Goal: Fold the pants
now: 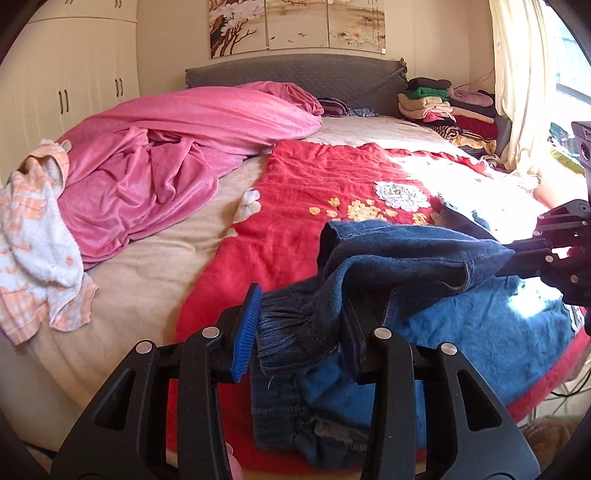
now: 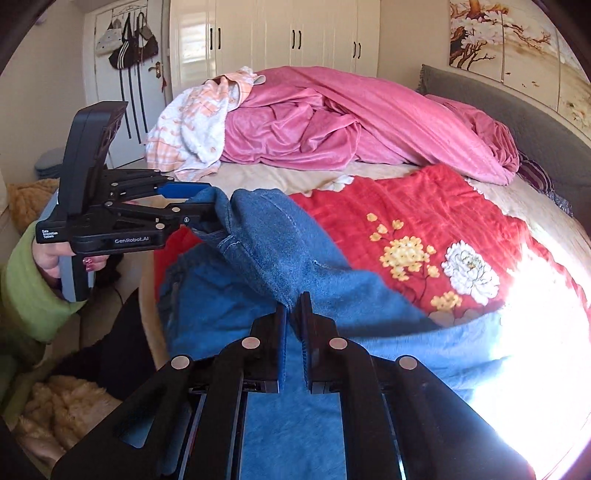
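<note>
Bedroom, sunlit; bed spread with red floral blanket [image 2: 424, 206] as work surface.

- Blue denim pants [image 2: 280, 251]: at near edge of bed on red blanket, part lying flat, part lifted into a span between both grippers.
- Left gripper [image 1: 295, 325]: jaws partly closed on gathered elastic cuff or waistband end, blue pad [image 1: 247, 328] pressed to bunched denim.
- Right gripper [image 2: 294, 314]: jaws shut tight on a thin pinch of denim edge at the fingertips.
- Risks, judged: shallow right-hand pinch likely to slip under tension, dropping the fold crooked; thick bunch in left jaws may shed a layer and leave edges unmatched; lifted cloth twisted between grippers, so creases could set in when laid down; sun glare on right of bed washing out the far hem, alignment hard to check.
- Surroundings: pink blanket [image 1: 177, 147] heaped on far left of bed, orange-checked towel [image 1: 37, 236] beside it, stacked folded clothes [image 1: 454, 107] by headboard, wardrobe [image 2: 280, 33] behind. All well apart from pants; landing area on red blanket unobstructed.
</note>
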Motion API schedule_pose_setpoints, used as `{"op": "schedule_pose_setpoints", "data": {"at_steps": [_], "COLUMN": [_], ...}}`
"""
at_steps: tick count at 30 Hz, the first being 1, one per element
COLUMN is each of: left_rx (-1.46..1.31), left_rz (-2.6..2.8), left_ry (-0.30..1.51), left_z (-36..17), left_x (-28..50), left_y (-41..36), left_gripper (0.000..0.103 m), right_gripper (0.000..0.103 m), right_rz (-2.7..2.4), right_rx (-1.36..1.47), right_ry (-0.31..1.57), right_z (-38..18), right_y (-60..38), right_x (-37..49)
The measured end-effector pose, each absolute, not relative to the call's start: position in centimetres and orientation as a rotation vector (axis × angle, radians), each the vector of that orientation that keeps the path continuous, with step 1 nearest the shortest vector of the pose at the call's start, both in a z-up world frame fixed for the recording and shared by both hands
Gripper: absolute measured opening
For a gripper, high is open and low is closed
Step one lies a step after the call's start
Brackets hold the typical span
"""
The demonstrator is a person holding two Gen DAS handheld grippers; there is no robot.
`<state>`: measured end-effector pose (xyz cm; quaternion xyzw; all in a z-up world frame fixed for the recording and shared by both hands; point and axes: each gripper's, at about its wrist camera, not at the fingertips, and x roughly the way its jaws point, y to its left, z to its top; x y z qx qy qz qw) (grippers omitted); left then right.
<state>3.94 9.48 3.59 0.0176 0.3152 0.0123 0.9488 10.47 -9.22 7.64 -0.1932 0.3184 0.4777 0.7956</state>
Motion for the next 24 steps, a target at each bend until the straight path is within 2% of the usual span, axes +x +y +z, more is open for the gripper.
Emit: {"op": "schedule_pose_setpoints", "data": {"at_steps": [12, 17, 19, 24], "left_rx": [-0.037, -0.054, -0.064, -0.117], "left_rz": [0.080, 0.075, 0.073, 0.068], "left_ry": [0.731, 0.755, 0.757, 0.758], "left_z": [-0.3, -0.7, -0.5, 0.8], "left_x": [-0.6, -1.9, -2.7, -4.7], "left_y": [10.3, 10.9, 11.4, 12.4], "left_gripper": [0.033, 0.042, 0.050, 0.052], "right_gripper": [0.007, 0.009, 0.009, 0.010], "right_rz": [1.072, 1.063, 1.063, 1.068], "right_rx": [-0.399, -0.408, -0.405, -0.383], "right_ry": [0.877, 0.949, 0.958, 0.967], "right_z": [1.6, -0.5, -0.9, -1.4], "right_y": [-8.3, -7.9, -7.9, -8.1], "right_x": [4.6, 3.8, 3.5, 3.5]}}
